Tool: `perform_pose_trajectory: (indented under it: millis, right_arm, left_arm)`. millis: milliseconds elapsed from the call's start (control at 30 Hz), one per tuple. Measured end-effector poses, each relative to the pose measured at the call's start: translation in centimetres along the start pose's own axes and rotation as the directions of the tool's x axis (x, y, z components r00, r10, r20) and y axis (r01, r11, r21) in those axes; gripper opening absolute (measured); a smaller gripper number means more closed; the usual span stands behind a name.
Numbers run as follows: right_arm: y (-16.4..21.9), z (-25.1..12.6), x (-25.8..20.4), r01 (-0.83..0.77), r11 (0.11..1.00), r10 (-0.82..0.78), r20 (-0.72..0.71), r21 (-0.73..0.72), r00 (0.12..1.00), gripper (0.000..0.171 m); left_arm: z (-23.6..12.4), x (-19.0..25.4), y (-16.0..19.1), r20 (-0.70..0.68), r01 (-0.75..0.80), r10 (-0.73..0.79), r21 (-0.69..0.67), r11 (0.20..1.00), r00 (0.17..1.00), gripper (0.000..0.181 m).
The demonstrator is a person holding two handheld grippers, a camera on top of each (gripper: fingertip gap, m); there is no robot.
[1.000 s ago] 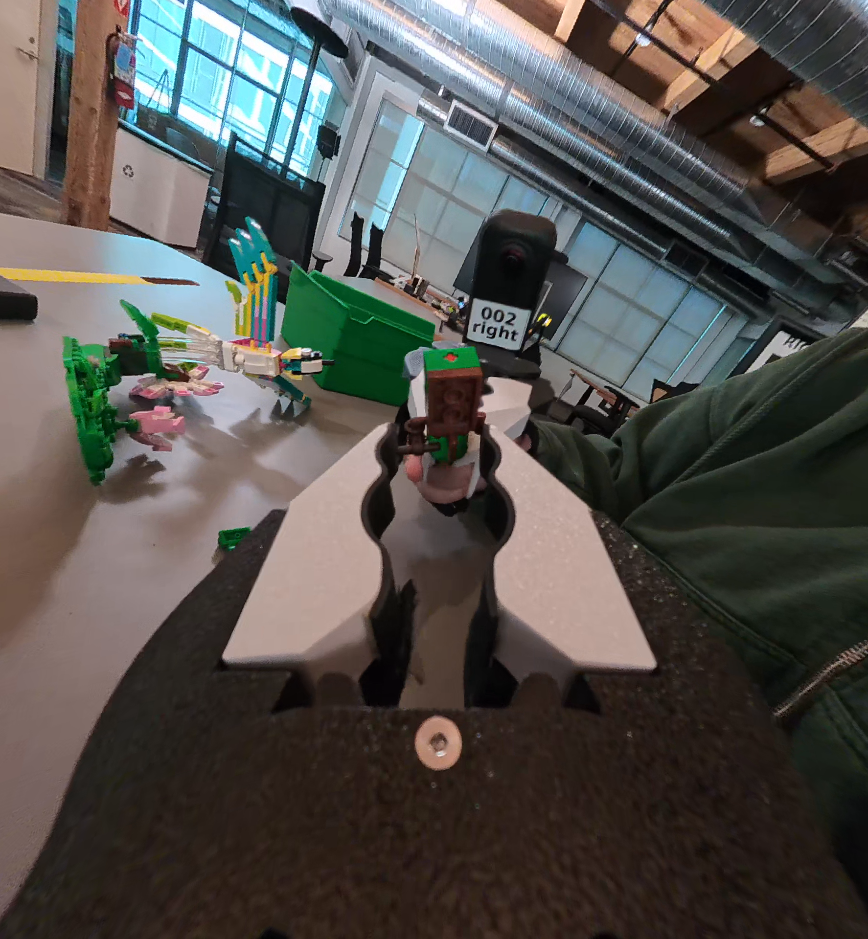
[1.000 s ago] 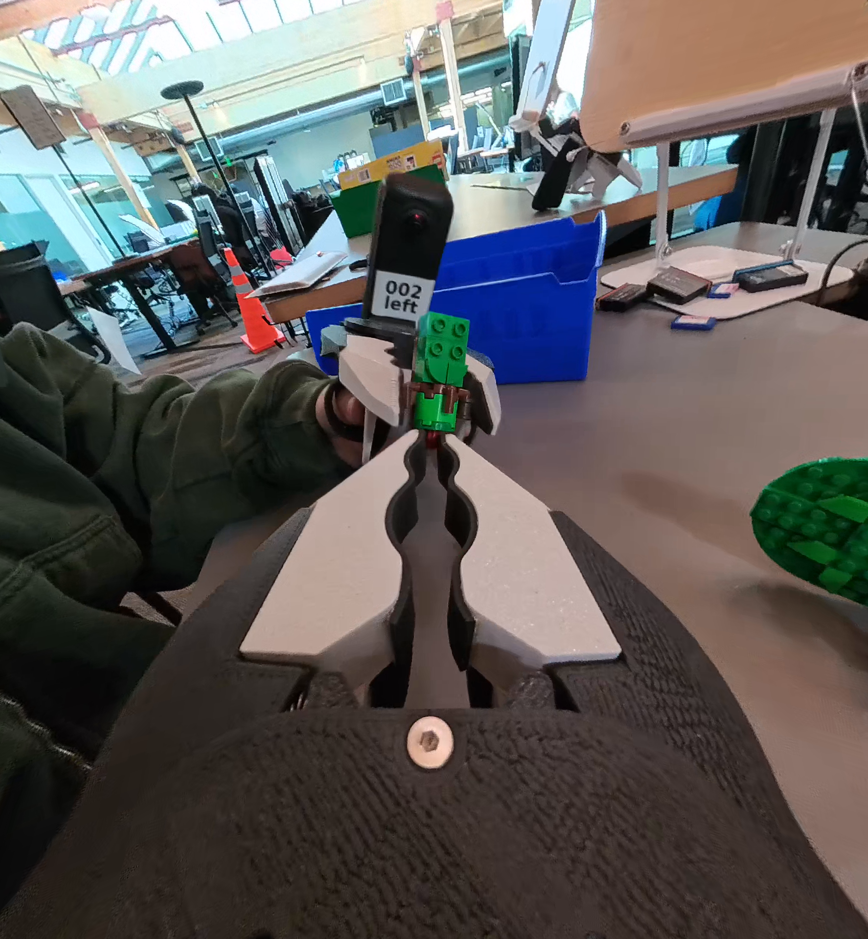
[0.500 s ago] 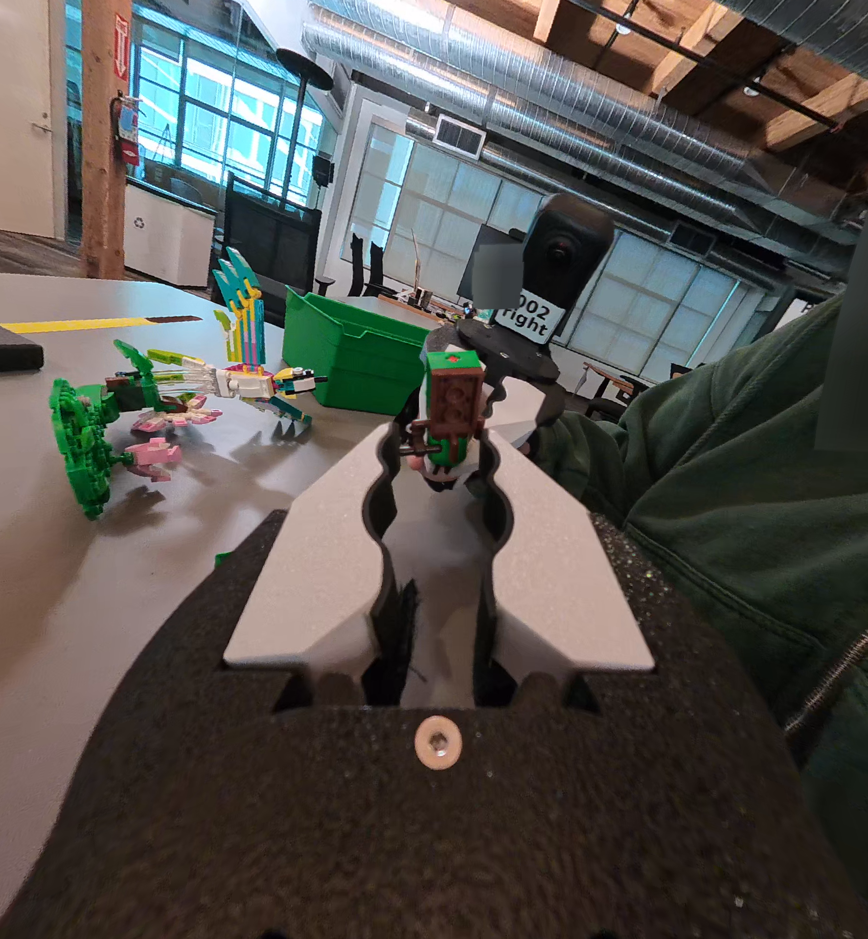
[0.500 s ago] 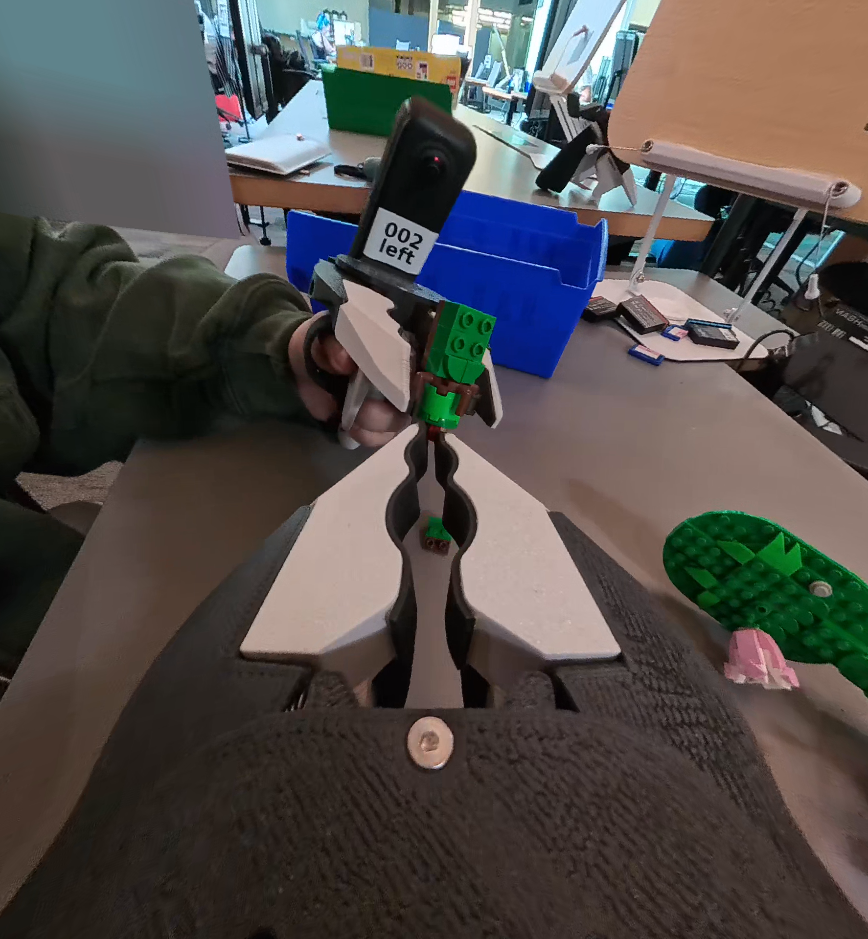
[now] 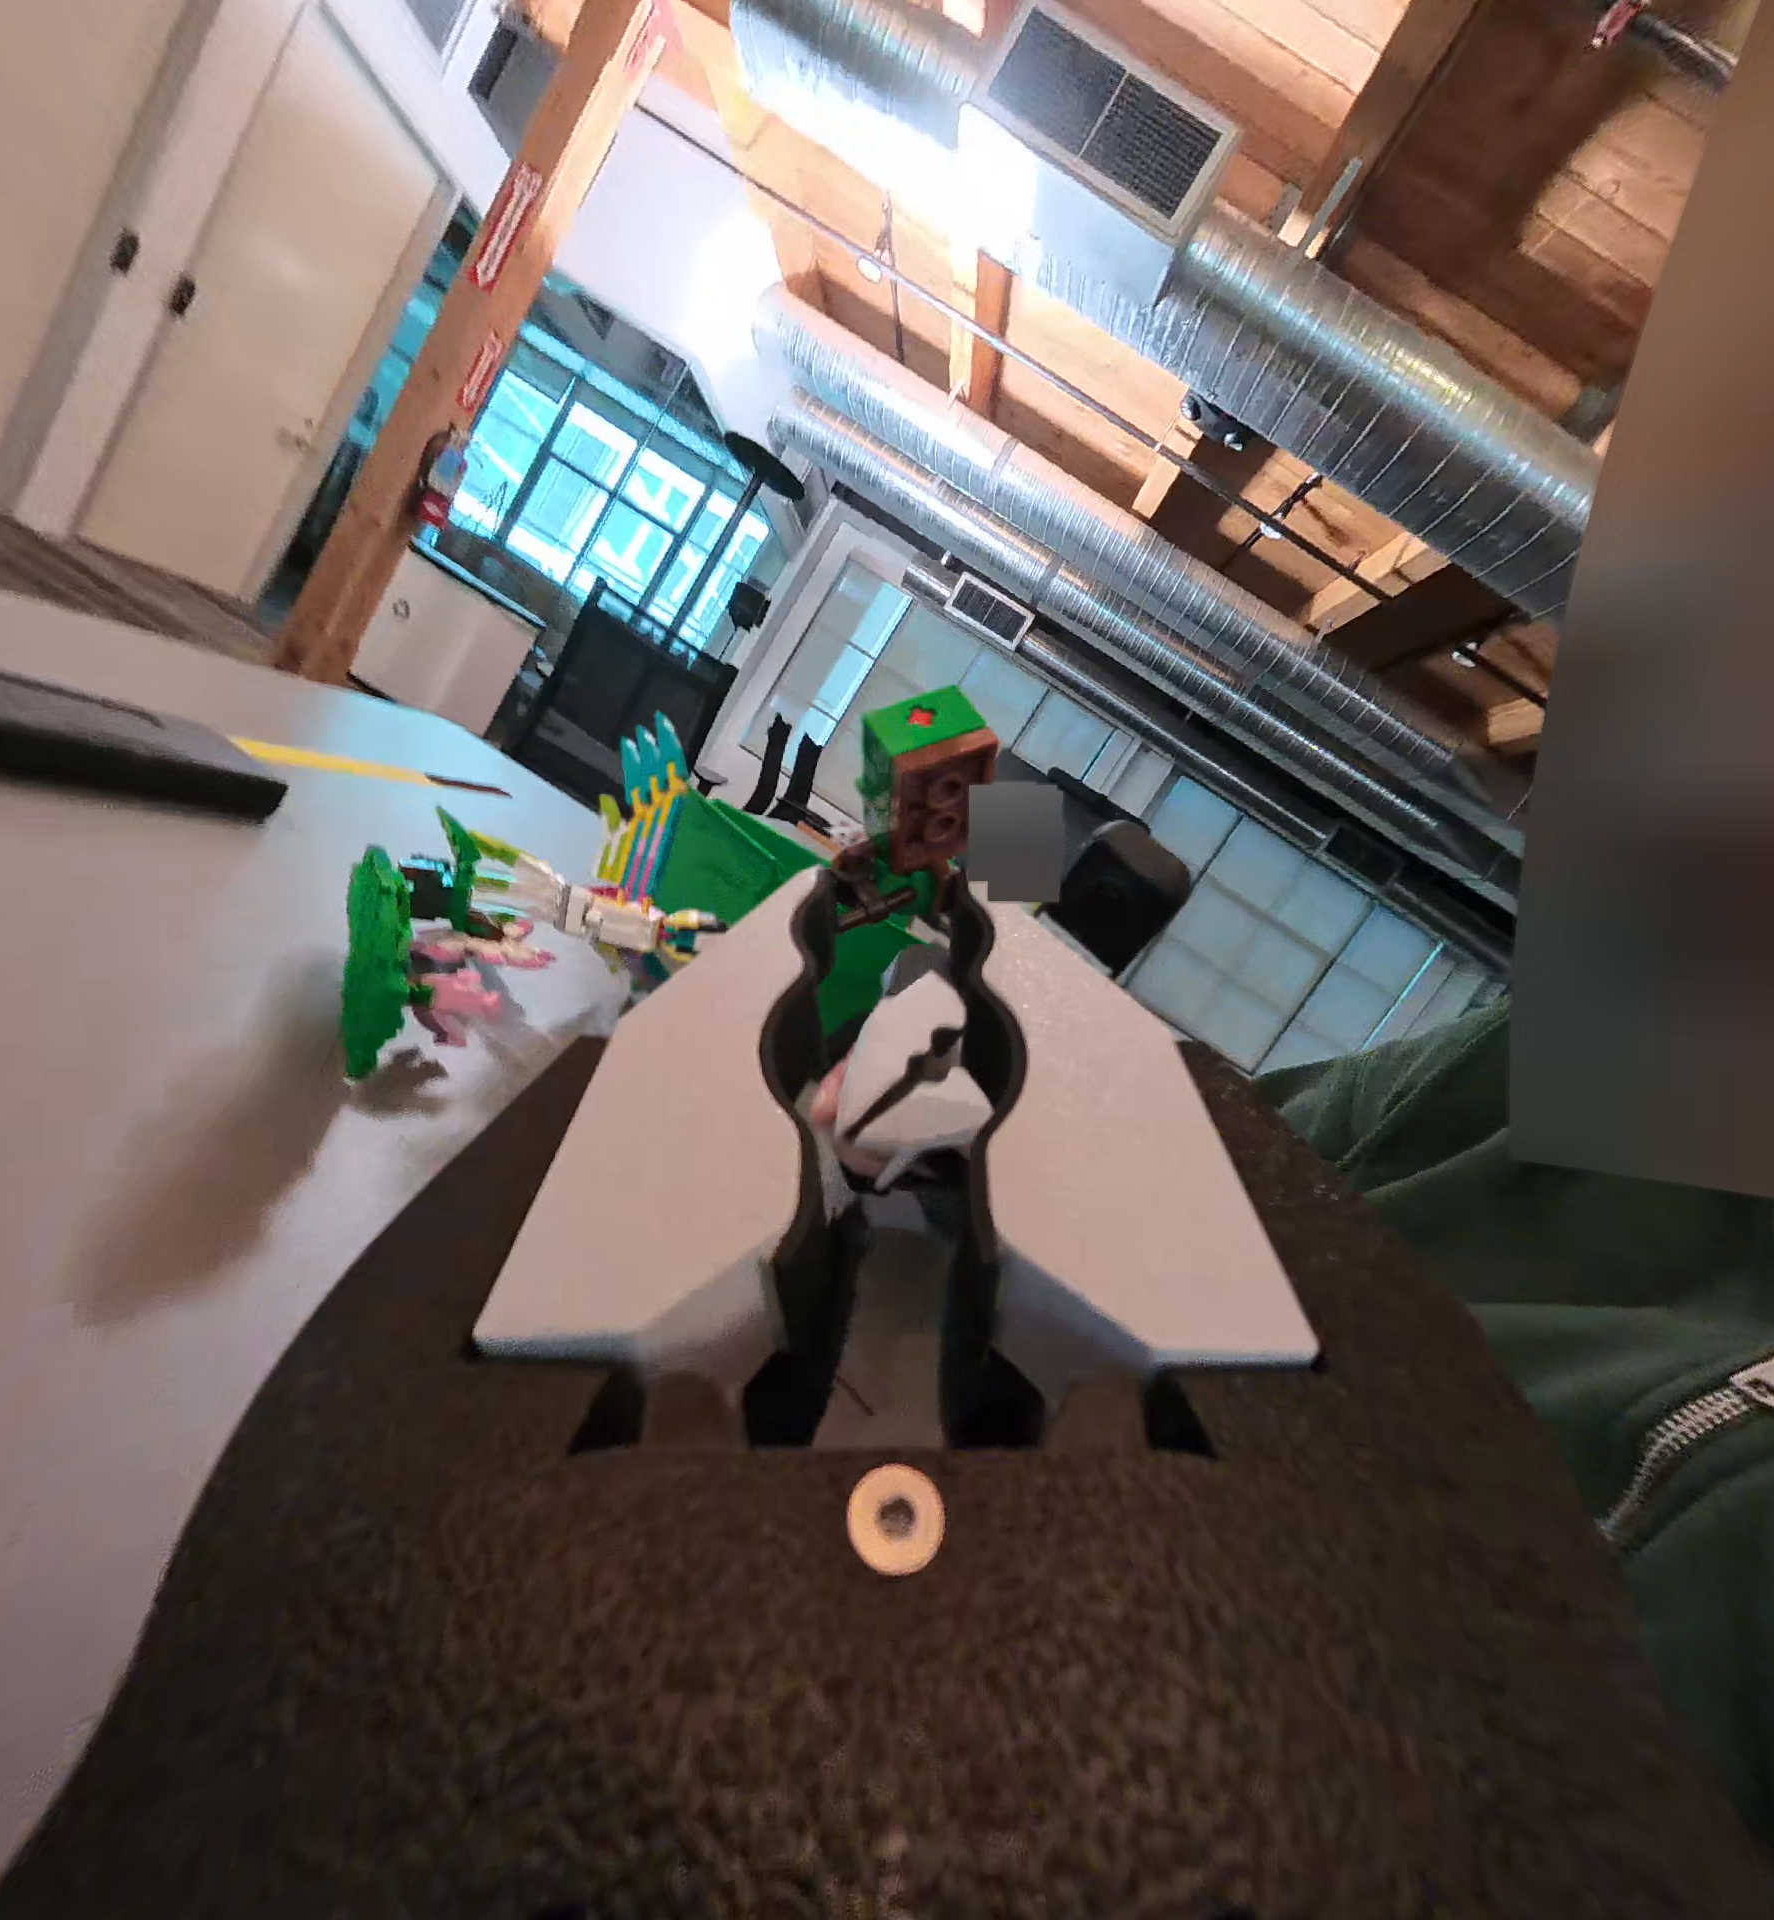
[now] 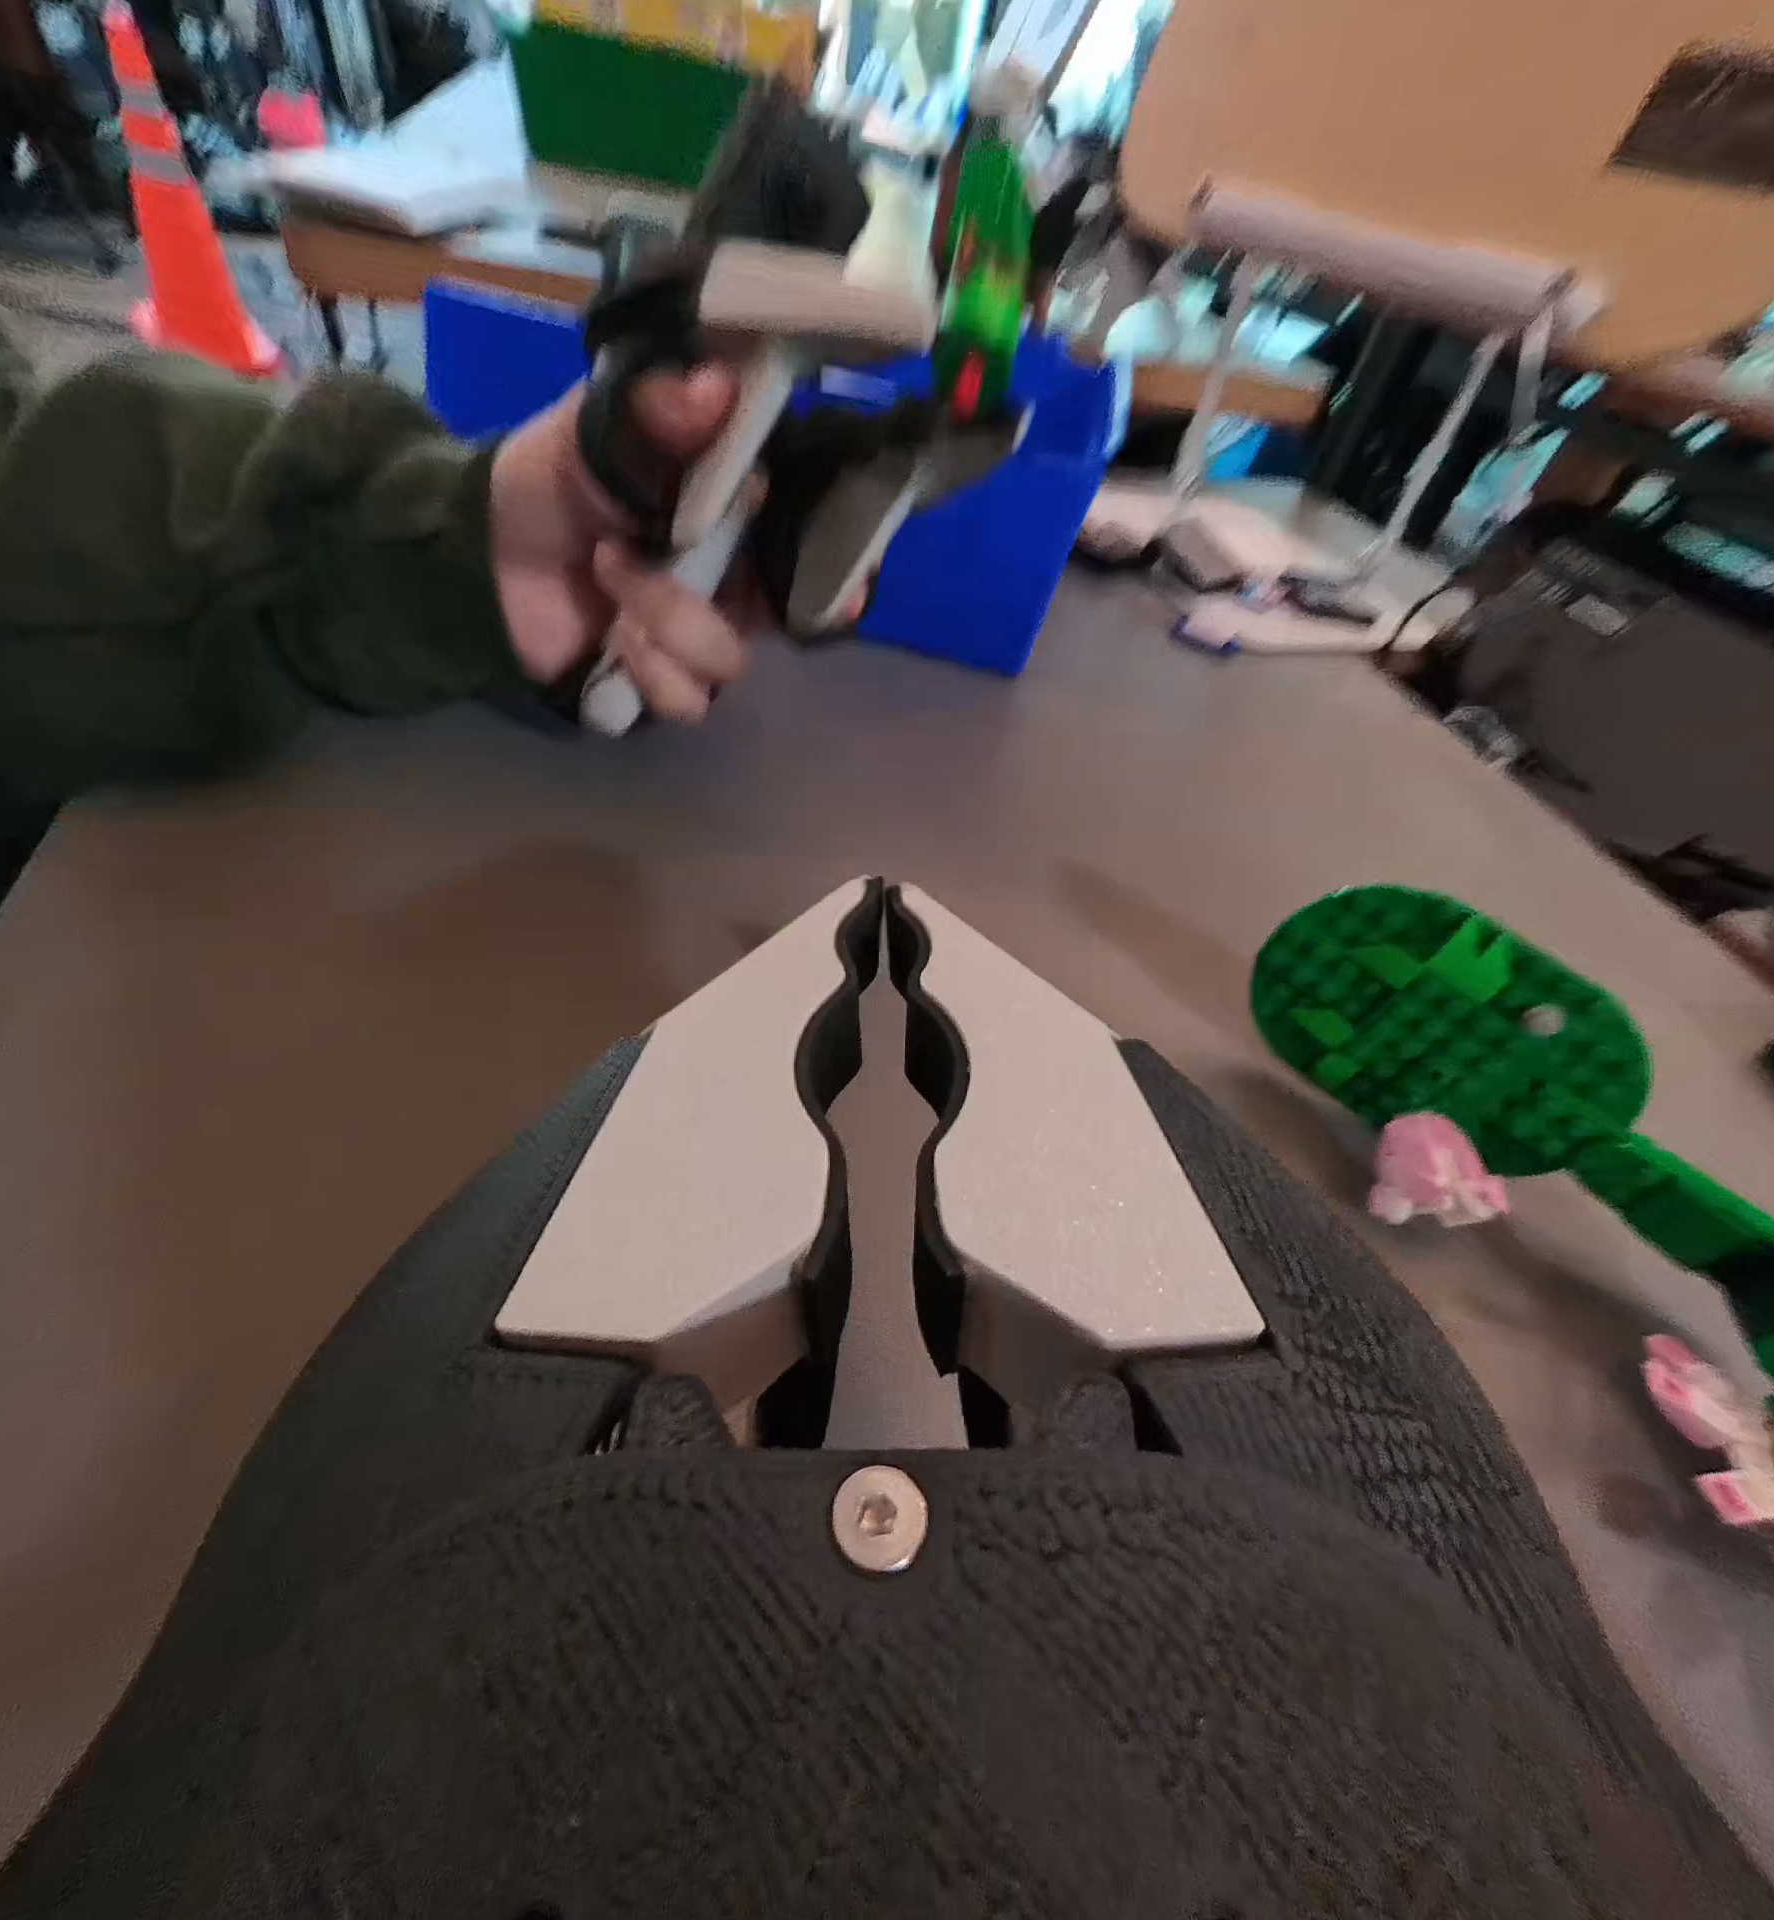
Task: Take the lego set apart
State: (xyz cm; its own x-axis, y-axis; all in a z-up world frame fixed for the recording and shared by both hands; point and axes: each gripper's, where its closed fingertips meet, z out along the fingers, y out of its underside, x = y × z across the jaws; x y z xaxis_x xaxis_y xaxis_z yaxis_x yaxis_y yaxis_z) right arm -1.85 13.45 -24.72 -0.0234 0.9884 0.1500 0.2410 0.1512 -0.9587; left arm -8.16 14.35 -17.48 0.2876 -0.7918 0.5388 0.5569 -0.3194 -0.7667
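Two tools are being used: the left tool (image 5: 888,883) is pinching a small brick stack (image 5: 924,805) up high, while the right tool (image 6: 883,891) is being held closed and empty over the tabletop (image 6: 447,935).

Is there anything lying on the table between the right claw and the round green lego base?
Nothing visible blocks it. The right claw is shut and empty, and only bare table lies between its tips and the green lego base. A pink flower piece lies beside the base on its near side.
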Motion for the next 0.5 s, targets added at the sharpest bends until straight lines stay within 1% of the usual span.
perform_pose_trajectory:
  millis: [100,233,300,333,367,400,433,500]
  right_arm:
    - [-3.6,-0.4,1.0,0.049,0.984,-0.027,-0.127,0.174,0.992,0.017]
    - [-5.6,0.4,0.7,0.158,0.966,-0.108,-0.236,0.203,0.966,0.018]
    - [-6.4,0.4,0.1,0.215,0.952,-0.159,-0.250,0.219,0.955,0.021]
    - [-6.7,0.4,-0.3,0.212,0.950,-0.160,-0.225,0.230,0.961,0.021]
    - [-6.7,0.3,-0.7,0.176,0.952,-0.133,-0.178,0.249,0.975,0.023]
    - [-6.8,0.1,-0.9,0.115,0.955,-0.086,-0.117,0.274,0.989,0.024]
    - [-6.7,-0.2,-0.9,0.041,0.955,-0.025,-0.058,0.295,0.998,0.028]
    - [-6.5,-0.7,-1.1,-0.118,0.946,0.097,0.086,0.301,0.992,0.030]
  left_arm:
    - [0.7,0.4,0.8,-0.047,0.082,-0.082,-0.016,0.997,0.996,0.019]
    - [1.7,1.1,3.0,-0.080,0.116,-0.125,-0.110,0.987,0.989,0.020]
    - [2.0,1.2,4.0,-0.081,0.099,-0.114,-0.165,0.981,0.990,0.020]
    - [2.0,1.3,4.3,-0.080,0.082,-0.098,-0.188,0.979,0.992,0.020]
    - [2.0,1.2,4.7,-0.068,0.051,-0.067,-0.215,0.975,0.995,0.020]
    - [1.9,1.0,5.1,-0.049,0.003,-0.015,-0.246,0.969,0.999,0.020]
    - [1.8,0.9,5.6,-0.040,-0.053,0.043,-0.287,0.956,0.998,0.020]
    - [1.6,0.9,7.3,-0.057,-0.177,0.169,-0.408,0.896,0.984,0.020]
